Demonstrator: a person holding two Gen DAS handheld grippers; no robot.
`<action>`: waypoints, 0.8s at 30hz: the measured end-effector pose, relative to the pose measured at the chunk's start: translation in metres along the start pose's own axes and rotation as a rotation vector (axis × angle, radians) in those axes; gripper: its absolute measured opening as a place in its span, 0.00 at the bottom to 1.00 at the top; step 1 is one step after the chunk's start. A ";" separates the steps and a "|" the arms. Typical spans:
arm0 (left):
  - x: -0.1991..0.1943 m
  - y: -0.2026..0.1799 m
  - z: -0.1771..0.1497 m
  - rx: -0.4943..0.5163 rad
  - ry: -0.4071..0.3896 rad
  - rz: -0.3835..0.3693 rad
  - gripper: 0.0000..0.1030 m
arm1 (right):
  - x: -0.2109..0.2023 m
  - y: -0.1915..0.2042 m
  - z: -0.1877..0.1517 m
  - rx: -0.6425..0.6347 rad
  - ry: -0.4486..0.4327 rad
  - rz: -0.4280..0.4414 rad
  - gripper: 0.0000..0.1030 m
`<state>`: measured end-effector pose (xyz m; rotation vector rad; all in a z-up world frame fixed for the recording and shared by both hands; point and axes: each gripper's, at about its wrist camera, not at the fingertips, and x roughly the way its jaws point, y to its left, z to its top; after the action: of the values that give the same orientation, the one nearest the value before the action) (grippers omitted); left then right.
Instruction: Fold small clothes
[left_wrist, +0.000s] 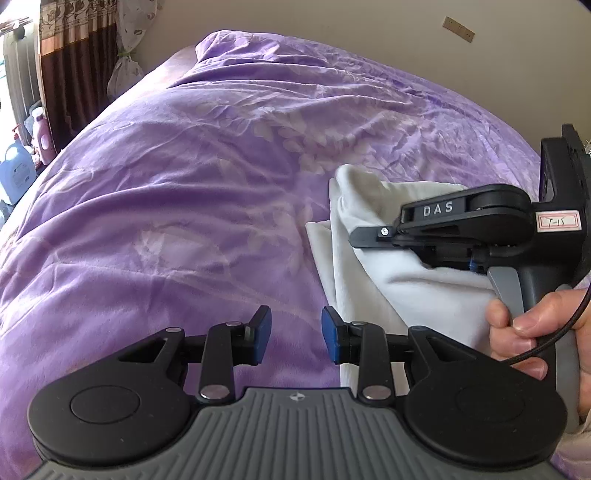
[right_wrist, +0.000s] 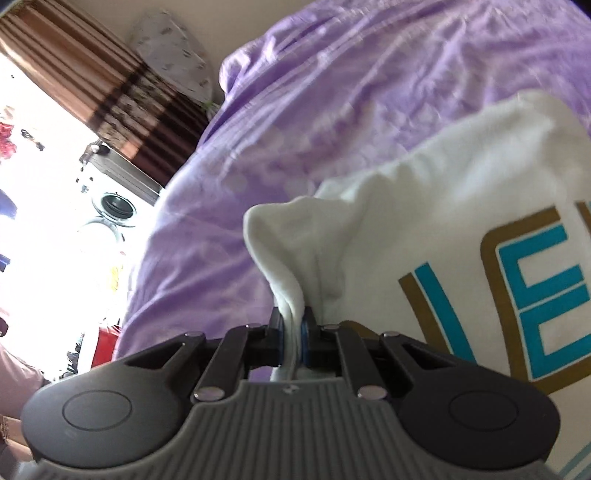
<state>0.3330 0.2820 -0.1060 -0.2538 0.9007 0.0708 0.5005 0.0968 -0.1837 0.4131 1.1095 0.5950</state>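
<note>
— Pinching a bunched edge of the white garment (right_wrist: 424, 206) is what my right gripper (right_wrist: 293, 332) is doing just now; its jaws are pressed together on a roll of the cloth, and I am holding that part lifted off the purple bedspread (right_wrist: 332, 92).

— And your other one?

— My left gripper (left_wrist: 296, 334) is hanging spread wide above the bedspread, gripping nothing, just beside the near edge of the garment.

— Where is the piece lying, then?

— It is resting on the bed towards my right side, partly doubled over itself. From the left wrist view I am seeing at least two layers of white cloth stacked under the right gripper. From the right wrist view I am seeing a printed front with teal and gold lettering (right_wrist: 535, 295) facing up.

— So how far along are you?

— I am judging it as midway: one fold seems begun, but the cloth is looking rumpled and loose, not a flat, squared packet. Whether the sleeves are already tucked in I cannot say, since most of the garment is running out of view. Finishing this fold and smoothing it down are what is remaining, I think.
</note>
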 end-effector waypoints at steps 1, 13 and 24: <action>-0.001 0.000 -0.001 -0.002 0.005 -0.001 0.36 | 0.002 0.002 0.001 -0.010 0.006 0.007 0.14; -0.068 -0.013 -0.007 -0.110 -0.049 -0.159 0.42 | -0.126 0.027 -0.024 -0.218 -0.127 0.024 0.44; -0.042 -0.003 -0.045 -0.315 0.031 -0.173 0.55 | -0.199 -0.073 -0.114 -0.236 -0.130 -0.169 0.52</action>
<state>0.2729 0.2702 -0.0998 -0.6265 0.8937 0.0481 0.3505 -0.0837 -0.1306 0.1492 0.9267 0.5347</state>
